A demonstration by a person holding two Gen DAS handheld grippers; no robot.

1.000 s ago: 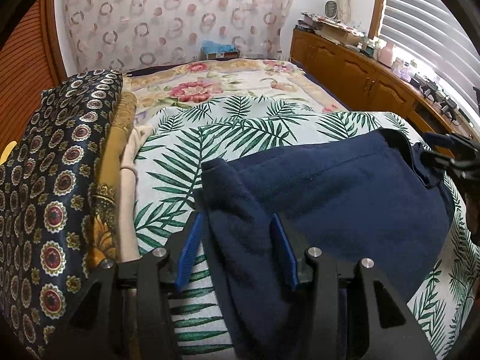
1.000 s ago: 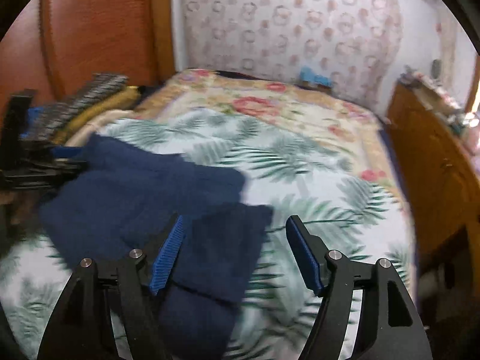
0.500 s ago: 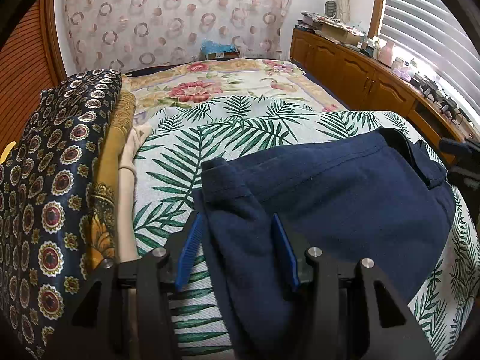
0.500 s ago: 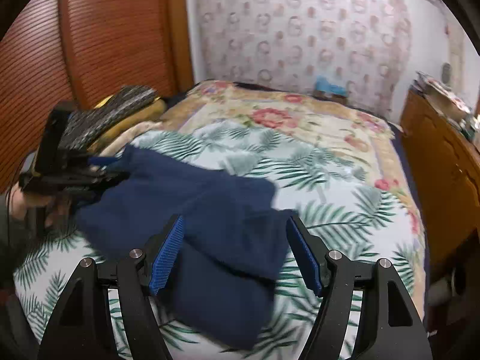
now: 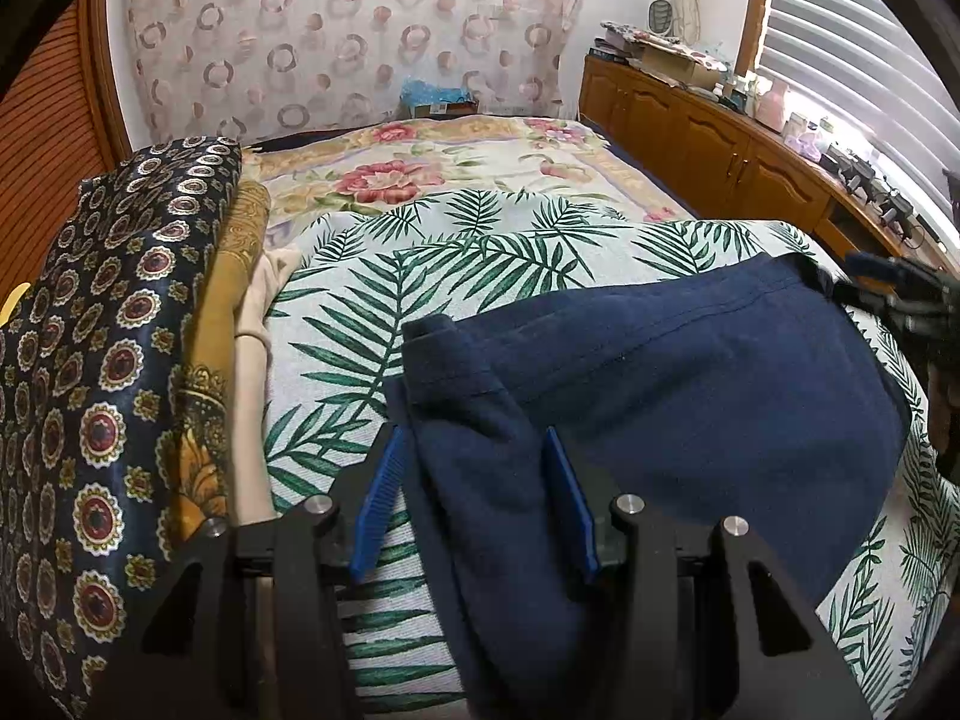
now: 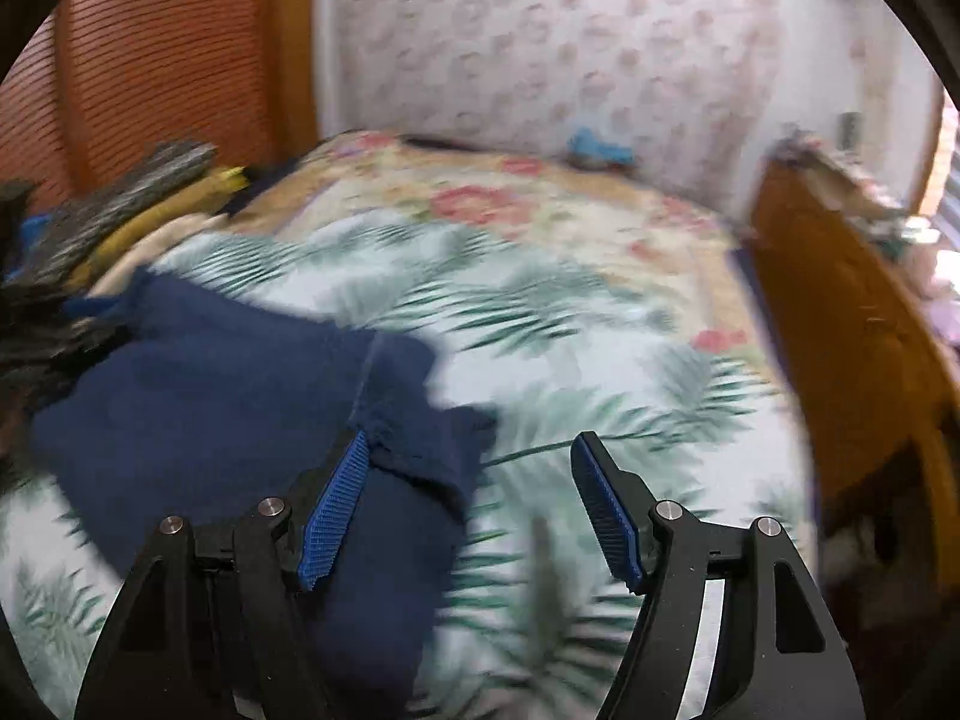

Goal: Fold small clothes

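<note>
My left gripper (image 5: 474,498) sits low over the bed. Its jaws are about half open, with a thick fold of the dark blue shirt (image 5: 690,384) between the blue pads (image 5: 378,498). The fold fills the gap and both pads seem to press on it, so I call it a grip.

My right gripper (image 6: 468,510) has its jaws wide. The left pad (image 6: 333,516) is at the edge of the shirt (image 6: 198,396), maybe touching it. The other pad is over the bed cover, well clear of the cloth. Nothing is pinched there. This view is blurry.

The shirt lies flat on the green leaf sheet (image 5: 480,264), spread from my left gripper over to the right one (image 5: 900,300), which shows as a dark blur at the shirt's far corner.

Beside the shirt, on the left side of the bed, is a stack of folded cloth (image 5: 108,330): a dark one with round patterns, a gold one and a cream one.

Farther off is a flower blanket (image 5: 420,168), and then the curtain (image 5: 348,30) with rings. A small blue box (image 5: 435,99) with something in it sits by the curtain; I cannot tell what. A wooden cabinet (image 5: 708,144) runs along the right wall.
</note>
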